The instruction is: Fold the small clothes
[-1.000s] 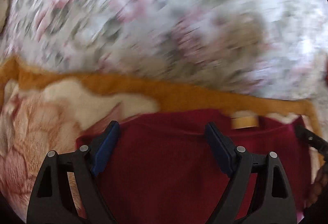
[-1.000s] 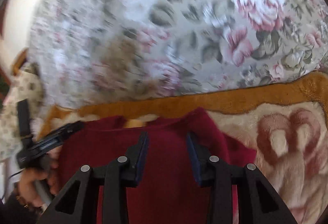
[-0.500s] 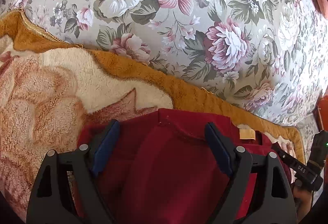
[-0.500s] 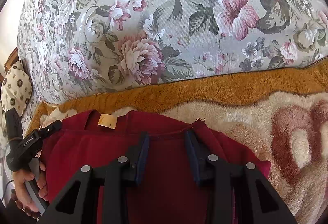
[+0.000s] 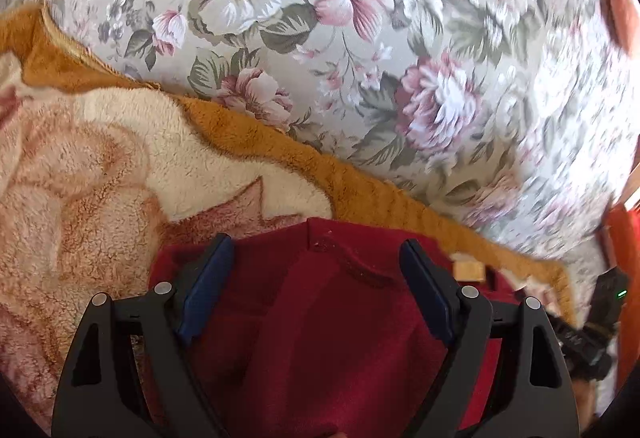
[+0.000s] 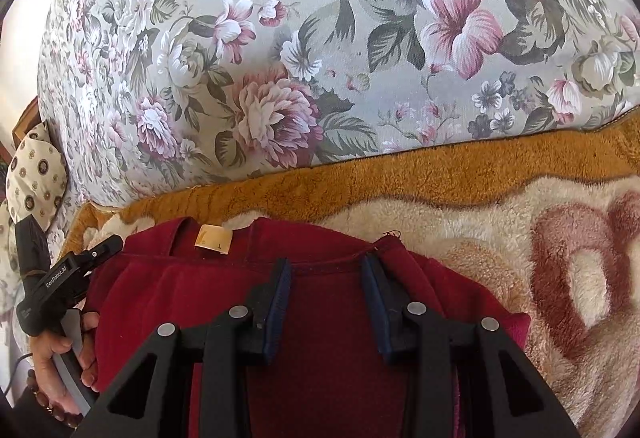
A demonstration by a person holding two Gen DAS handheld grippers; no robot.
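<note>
Jaws: left gripper point(image 5: 316, 286) standing spread, right gripper point(image 6: 326, 302) part-spread, neither pinching red garment point(image 6: 328, 358). Garment lying on blanket point(image 6: 460, 213), neck label point(image 6: 214, 238) at 12 o'clock; folds apparently remaining.

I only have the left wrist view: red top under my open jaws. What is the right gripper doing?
Observer: The right gripper is partly open, with its tips at the neckline seam of the red top.
Operator: Is it pinching cloth?
Observer: It doesn't look so. The cloth lies flat between the pads.
Operator: What's beyond the left gripper, on the outer side?
Observer: A dotted cushion sits at the far edge, beside the floral backrest.
</note>
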